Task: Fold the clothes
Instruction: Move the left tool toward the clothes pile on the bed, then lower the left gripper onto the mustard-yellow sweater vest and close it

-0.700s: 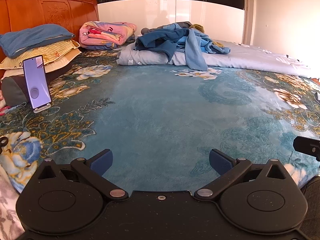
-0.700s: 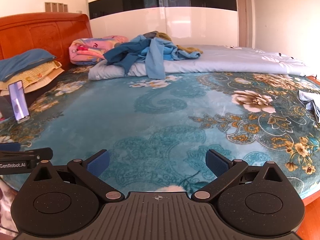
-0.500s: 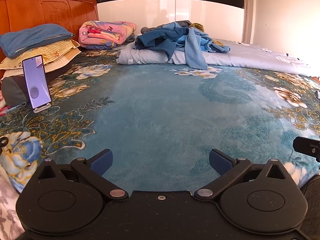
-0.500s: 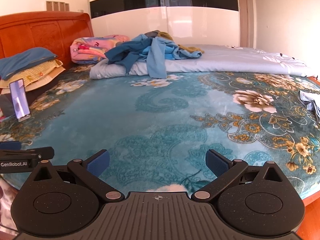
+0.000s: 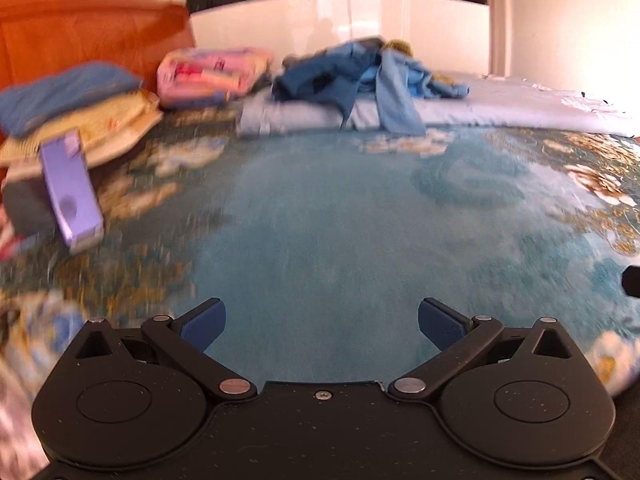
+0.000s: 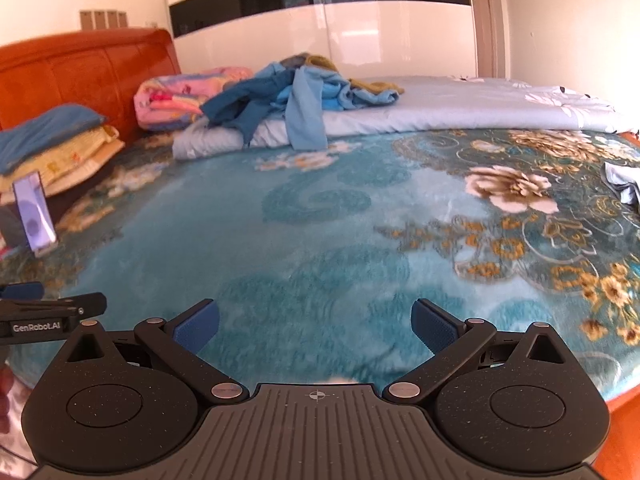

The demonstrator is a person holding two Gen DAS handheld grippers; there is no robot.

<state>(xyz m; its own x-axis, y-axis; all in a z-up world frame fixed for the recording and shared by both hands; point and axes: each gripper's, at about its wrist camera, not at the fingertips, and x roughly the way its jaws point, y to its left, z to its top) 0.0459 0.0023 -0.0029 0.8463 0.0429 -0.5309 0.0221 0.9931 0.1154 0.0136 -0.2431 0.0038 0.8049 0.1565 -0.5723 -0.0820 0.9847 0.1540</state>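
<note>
Lying far beyond both gaping grippers (image 5: 322, 322) (image 6: 315, 322) (nothing held) — heaped blue clothes (image 6: 296, 96).

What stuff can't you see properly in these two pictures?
- Phone screen: left wrist view, smeared by motion blur.
- Clothes pile: both views, too tangled and far to count garments.
- Pale cloth: right wrist view, cut off by the right edge.
- Bed front edge: hidden behind the gripper bodies.

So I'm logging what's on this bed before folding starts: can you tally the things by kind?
Heap of blue clothes: 1
Folded pink blanket: 1
Pale grey quilt: 1
Stacked pillows: 1 stack
Propped phone: 1
Small pale cloth at the right edge: 1
Total: 6
</note>
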